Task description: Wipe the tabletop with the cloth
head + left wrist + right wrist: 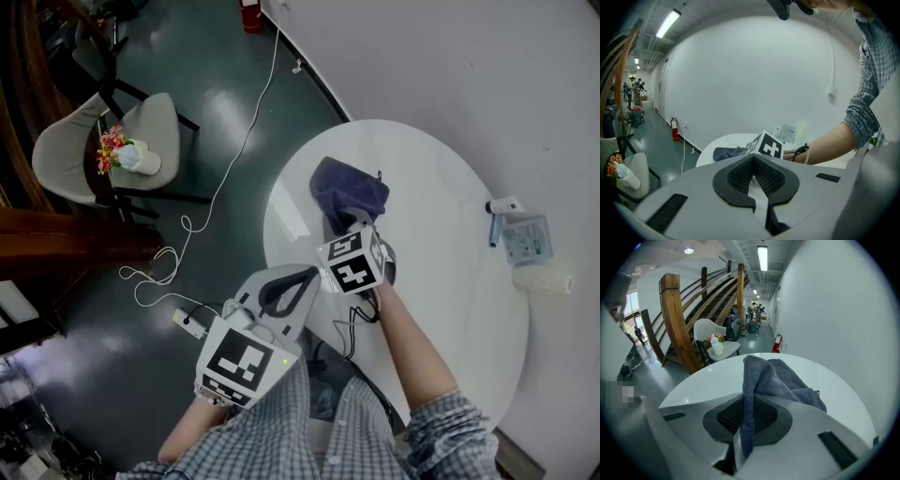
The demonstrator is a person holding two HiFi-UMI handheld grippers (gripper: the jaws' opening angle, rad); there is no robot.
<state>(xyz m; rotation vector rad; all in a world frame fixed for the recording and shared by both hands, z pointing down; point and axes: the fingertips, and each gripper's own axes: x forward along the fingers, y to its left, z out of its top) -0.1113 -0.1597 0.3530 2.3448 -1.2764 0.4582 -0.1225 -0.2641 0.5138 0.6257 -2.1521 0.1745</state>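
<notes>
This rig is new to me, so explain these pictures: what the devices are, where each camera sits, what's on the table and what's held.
A person, not a robot, holds a two-jaw gripper in each hand. The head view comes from a camera on their head, looking down; the other two come from cameras riding on each gripper, looking along its jaws. The patterned cubes are part of the grippers. The right gripper is shut on a dark blue cloth that lies bunched on the round white table. The left gripper has its jaws together on nothing, near the table's edge. Toward the table's right side lie a white roll and a flat packet.
</notes>
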